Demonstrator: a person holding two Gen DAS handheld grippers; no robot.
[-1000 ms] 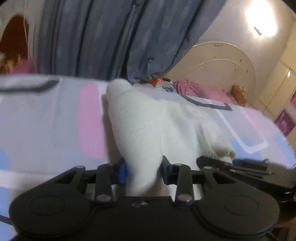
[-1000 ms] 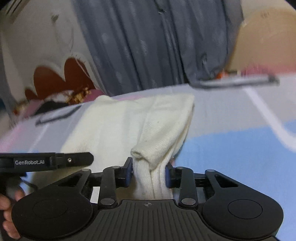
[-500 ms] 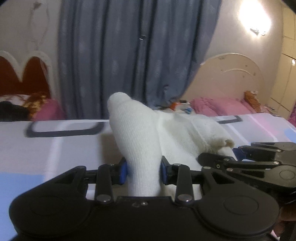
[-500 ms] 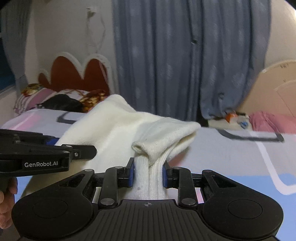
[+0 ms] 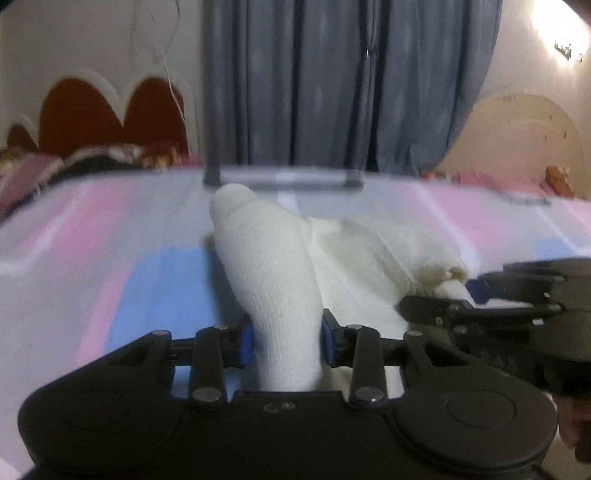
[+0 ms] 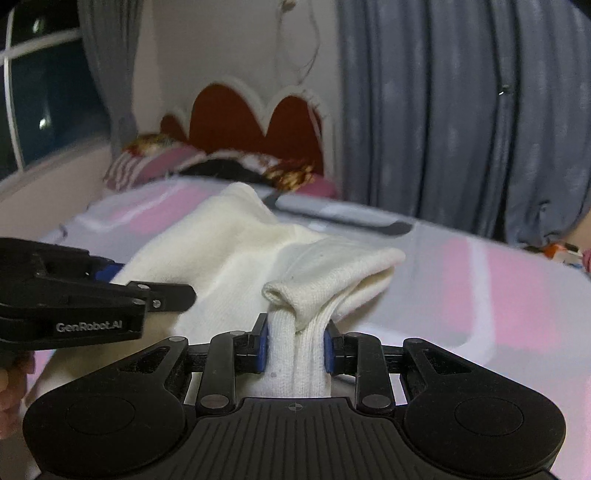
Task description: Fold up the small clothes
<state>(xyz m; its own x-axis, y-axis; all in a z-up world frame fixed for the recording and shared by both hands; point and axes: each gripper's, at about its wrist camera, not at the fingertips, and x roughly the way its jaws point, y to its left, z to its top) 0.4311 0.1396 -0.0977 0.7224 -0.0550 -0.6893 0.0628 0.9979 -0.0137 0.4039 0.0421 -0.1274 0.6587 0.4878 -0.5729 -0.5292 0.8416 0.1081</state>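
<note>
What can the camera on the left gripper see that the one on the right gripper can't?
Only the left view shows the cream arched headboard and a glowing wall lamp. Only the right view shows a dark window. Both share the white knit garment, gripped by the left gripper, whose jaws are opening, and the right gripper, plus the red scalloped headboard and grey curtain.

Grey curtains hang at top centre. A red scalloped headboard stands at left, a cream arched headboard at right. A wall lamp glows upper right. In the right-wrist view, a dark window fills the upper left.
</note>
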